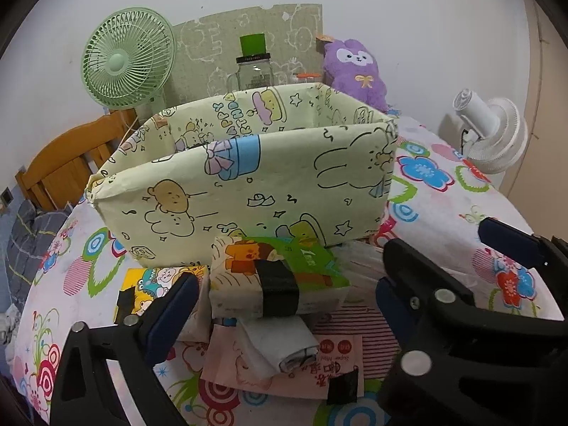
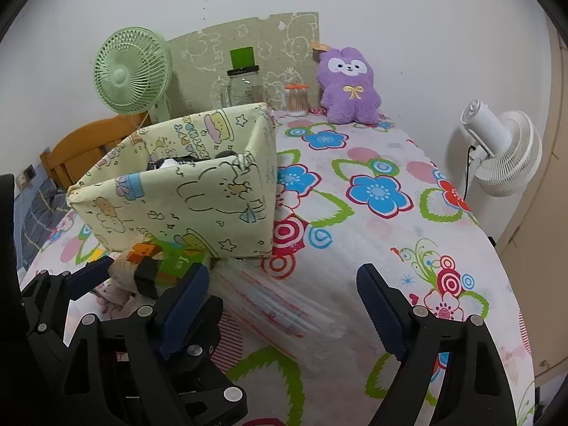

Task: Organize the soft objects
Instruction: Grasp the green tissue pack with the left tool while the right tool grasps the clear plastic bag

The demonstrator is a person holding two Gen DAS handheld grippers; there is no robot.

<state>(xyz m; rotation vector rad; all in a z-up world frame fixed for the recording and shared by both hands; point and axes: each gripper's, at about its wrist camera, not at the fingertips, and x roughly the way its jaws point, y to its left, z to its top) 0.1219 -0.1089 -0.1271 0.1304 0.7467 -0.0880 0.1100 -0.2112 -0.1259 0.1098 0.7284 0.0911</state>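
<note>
Looking over the flower-printed tablecloth (image 2: 408, 248), we see first the pale yellow fabric storage box with cartoon drawings (image 1: 248, 184), which stands in the middle. In the right wrist view some dark and white things (image 2: 174, 161) already lie inside it, so we judge that a part of the work is done.

In front of the box, soft packs wait outside: a clear plastic pack with red stripes (image 2: 277, 305), a green and orange tissue pack with a black band (image 1: 280, 284), a yellow cartoon tissue pack (image 1: 149, 291), and a pink flat packet (image 1: 319, 362) under a small folded white cloth (image 1: 284, 344).

Our left gripper (image 1: 284, 305) is wide open around the green and orange pack, not touching it yet. Our right gripper (image 2: 284, 305) is also wide open, over the striped clear pack. Several packs remain, we think.
</note>
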